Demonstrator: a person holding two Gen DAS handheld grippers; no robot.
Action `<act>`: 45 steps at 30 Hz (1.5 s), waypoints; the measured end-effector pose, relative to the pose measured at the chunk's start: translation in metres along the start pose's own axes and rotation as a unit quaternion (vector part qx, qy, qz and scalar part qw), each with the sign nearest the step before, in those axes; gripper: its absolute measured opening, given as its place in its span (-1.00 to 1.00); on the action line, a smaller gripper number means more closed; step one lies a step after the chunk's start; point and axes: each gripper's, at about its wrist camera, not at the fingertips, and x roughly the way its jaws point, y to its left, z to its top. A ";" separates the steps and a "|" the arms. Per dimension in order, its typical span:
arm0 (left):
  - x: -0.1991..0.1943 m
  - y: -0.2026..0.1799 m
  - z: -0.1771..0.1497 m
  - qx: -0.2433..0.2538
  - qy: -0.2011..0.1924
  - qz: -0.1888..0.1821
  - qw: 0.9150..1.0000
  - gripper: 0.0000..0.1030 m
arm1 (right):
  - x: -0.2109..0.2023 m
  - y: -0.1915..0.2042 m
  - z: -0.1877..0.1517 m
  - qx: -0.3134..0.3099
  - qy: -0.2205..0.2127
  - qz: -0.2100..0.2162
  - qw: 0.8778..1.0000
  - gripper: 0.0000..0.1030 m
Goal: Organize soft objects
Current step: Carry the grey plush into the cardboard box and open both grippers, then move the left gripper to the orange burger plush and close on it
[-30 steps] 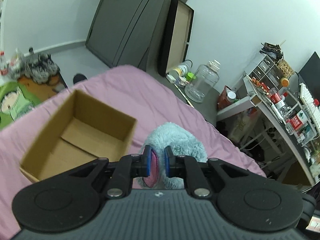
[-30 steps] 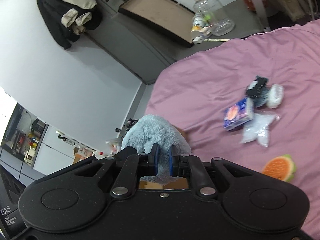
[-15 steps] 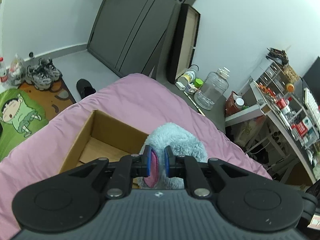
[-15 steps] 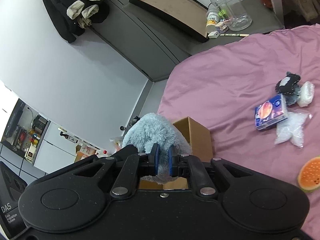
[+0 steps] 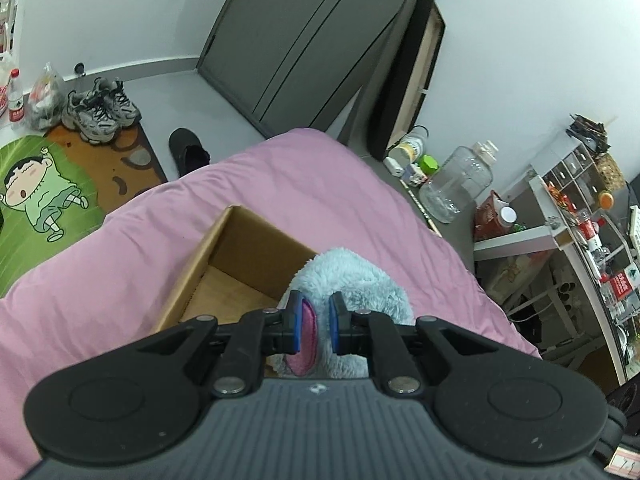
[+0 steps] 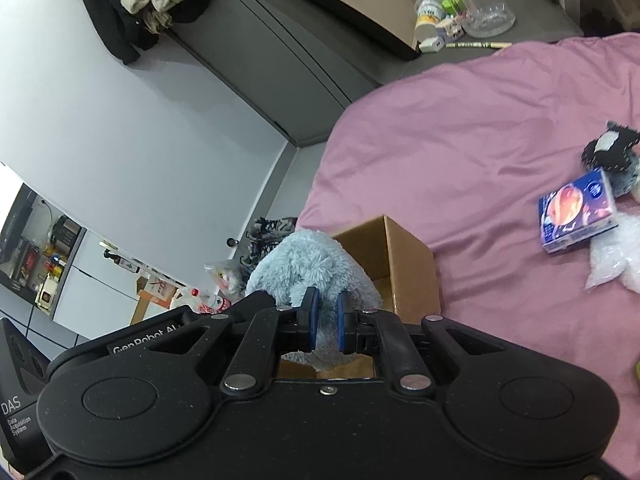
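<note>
Both grippers hold one fluffy light-blue plush toy [image 5: 352, 280] with a pink patch. My left gripper [image 5: 314, 326] is shut on its pink part. My right gripper [image 6: 324, 322] is shut on its blue fur [image 6: 308, 268]. The toy hangs over the near right part of an open cardboard box [image 5: 240, 256] on the pink bed. In the right wrist view the box [image 6: 400, 256] lies just behind the toy. A blue printed pack [image 6: 576, 212], a black-and-grey soft item [image 6: 610, 152] and a white plastic bag [image 6: 616, 260] lie on the bed to the right.
The pink bed [image 5: 100, 264] ends at a floor with sneakers [image 5: 100, 110], a black shoe [image 5: 188, 152] and a green cartoon mat [image 5: 44, 196]. A glass jar [image 5: 456, 188] and a cluttered white shelf [image 5: 568, 220] stand on the right. A dark wardrobe [image 5: 304, 40] is behind.
Both grippers have carried the plush toy toward the box. The box now lies directly under and behind the toy, and the loose items on the bed have slid toward the right edge.
</note>
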 end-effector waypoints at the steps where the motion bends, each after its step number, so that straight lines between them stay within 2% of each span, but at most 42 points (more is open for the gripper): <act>1: 0.003 0.002 0.000 -0.001 0.002 0.001 1.000 -0.76 | 0.003 -0.001 0.000 0.001 0.001 -0.002 1.000 -0.81; 6: 0.013 0.006 0.002 -0.005 -0.001 0.001 1.000 -0.75 | 0.012 -0.004 0.003 0.001 -0.002 -0.001 1.000 -0.79; 9: 0.011 0.008 0.003 -0.011 -0.024 0.024 0.999 -0.67 | 0.010 -0.005 0.006 -0.001 -0.012 -0.010 1.000 -0.46; 11: 0.007 0.010 0.005 -0.018 -0.031 0.043 0.998 -0.63 | 0.005 -0.007 0.007 -0.001 -0.017 -0.014 1.000 -0.34; 15: -0.005 0.014 0.011 -0.038 -0.041 0.048 0.997 -0.53 | -0.003 -0.012 0.007 0.003 -0.010 -0.020 1.000 -0.30; 20: -0.017 0.001 0.006 -0.018 -0.025 0.075 0.997 -0.27 | -0.024 -0.012 0.005 -0.001 -0.008 -0.023 1.000 -0.17; 23: -0.029 -0.010 -0.002 -0.005 -0.028 0.075 0.997 -0.09 | -0.041 -0.007 0.007 -0.007 -0.013 -0.018 1.000 0.02; 29: -0.062 -0.037 -0.018 0.013 -0.036 0.062 0.997 0.25 | -0.085 -0.003 0.009 -0.026 -0.033 -0.011 0.999 0.24; 33: -0.076 -0.051 -0.035 0.022 -0.031 0.062 0.997 0.30 | -0.118 -0.013 0.006 -0.028 -0.043 -0.016 0.999 0.30; 37: -0.085 -0.058 -0.049 0.016 -0.023 0.077 0.997 0.33 | -0.145 -0.024 0.005 -0.021 -0.050 -0.023 0.998 0.31; 40: -0.096 -0.065 -0.057 0.014 -0.022 0.082 0.996 0.34 | -0.164 -0.028 0.003 -0.020 -0.059 -0.024 0.998 0.53; 45: -0.114 -0.081 -0.068 0.024 -0.023 0.076 0.997 0.35 | -0.192 -0.034 0.001 -0.035 -0.059 -0.020 0.997 0.60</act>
